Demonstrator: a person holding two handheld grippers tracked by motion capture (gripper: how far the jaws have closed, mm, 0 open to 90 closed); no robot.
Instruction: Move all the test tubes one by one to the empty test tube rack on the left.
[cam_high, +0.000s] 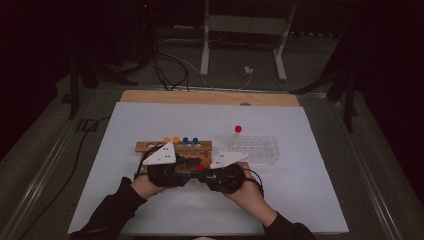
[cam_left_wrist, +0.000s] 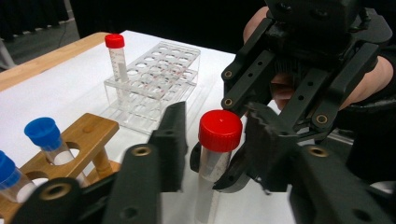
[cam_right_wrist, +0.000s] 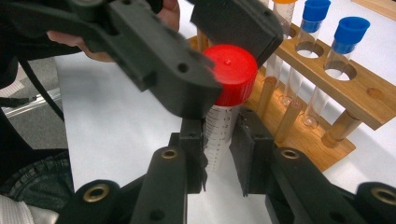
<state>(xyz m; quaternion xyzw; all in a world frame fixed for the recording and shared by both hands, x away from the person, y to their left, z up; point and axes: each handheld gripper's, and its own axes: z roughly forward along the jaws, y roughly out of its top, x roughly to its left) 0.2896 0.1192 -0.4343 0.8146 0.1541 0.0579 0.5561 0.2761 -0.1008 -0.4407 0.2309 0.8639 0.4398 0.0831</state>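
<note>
- My right gripper (cam_right_wrist: 219, 154) clamps the red-capped tube (cam_right_wrist: 223, 116) body, near the wooden rack (cam_right_wrist: 359, 100).
- My left gripper (cam_left_wrist: 212, 140) straddles its red cap (cam_left_wrist: 220, 130), pads not visibly pressing.
- Risk: an off-centre squeeze could tilt the tube or slip off the cap.

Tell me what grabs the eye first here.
The red-capped tube at the table's near middle: the right gripper clamps its clear body, while the left gripper has its jaws either side of the cap. Behind it stands a wooden rack with orange- and blue-capped tubes. To the right, a clear plastic rack holds one more red-capped tube.
</note>
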